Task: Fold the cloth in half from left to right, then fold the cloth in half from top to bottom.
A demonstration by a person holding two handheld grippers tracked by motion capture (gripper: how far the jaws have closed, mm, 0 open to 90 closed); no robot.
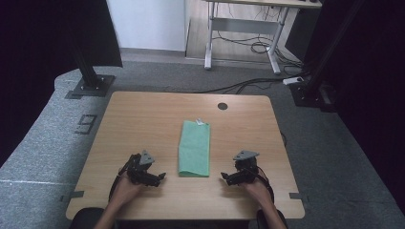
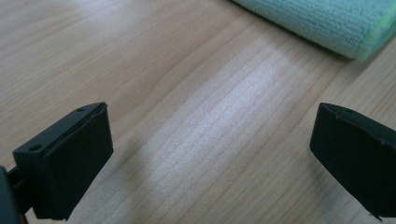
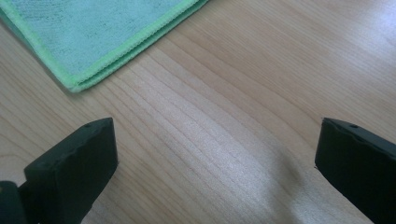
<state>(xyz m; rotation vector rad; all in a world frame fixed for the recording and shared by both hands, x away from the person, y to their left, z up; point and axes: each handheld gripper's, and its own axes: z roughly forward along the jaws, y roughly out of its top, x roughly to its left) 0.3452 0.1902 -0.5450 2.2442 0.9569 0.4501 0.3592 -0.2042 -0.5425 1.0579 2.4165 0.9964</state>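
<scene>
A folded green cloth lies lengthwise in the middle of the wooden table. My left gripper rests low over the table just left of the cloth's near end, jaws wide apart with bare wood between them; the cloth's folded edge lies beyond them. My right gripper sits just right of the cloth's near end, open and empty, and the cloth's near corner shows ahead of its jaws. Both grippers point inward toward the cloth.
A round cable hole sits near the table's far edge. A white tag pokes out at the cloth's far end. Dark stands and a desk frame stand on the floor beyond the table.
</scene>
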